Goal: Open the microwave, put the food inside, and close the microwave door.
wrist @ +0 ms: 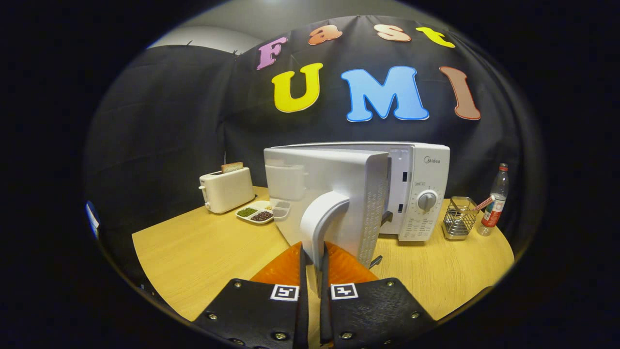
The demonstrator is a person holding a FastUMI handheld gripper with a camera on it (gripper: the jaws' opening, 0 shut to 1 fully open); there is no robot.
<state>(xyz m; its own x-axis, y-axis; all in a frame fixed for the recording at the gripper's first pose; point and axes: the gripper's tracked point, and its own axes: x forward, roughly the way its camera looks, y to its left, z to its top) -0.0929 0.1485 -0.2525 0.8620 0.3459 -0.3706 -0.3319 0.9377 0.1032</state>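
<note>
The microwave (416, 189) stands at the middle of the frame on the far part of the wooden table (203, 257), against the black cloth wall. Its door (329, 194) is swung well out toward the camera, hinged on the left, so the opening step looks largely done; how wide it must go yet is hard to judge, since the door hides most of the cavity. The door's curved handle (322, 223) runs down into the lower centre of the frame, where the gripper (314, 264) has its two fingers drawn close together on either side of it, clamped on the handle's lower end.

What is left, as I read it: letting go of the handle, fetching the food, setting it inside, and closing the door. The likeliest food is the divided tray (256, 212) with green and dark portions, lying on the table left of the door, near the middle left of the frame. Just behind it stands a toaster (226, 190) with a slice of bread (232, 167) sticking up from its slot.

To the right of the microwave, at the middle right, a wire basket (458, 219) holds some utensils, and a clear bottle (495, 201) with a red label stands just beside it.
</note>
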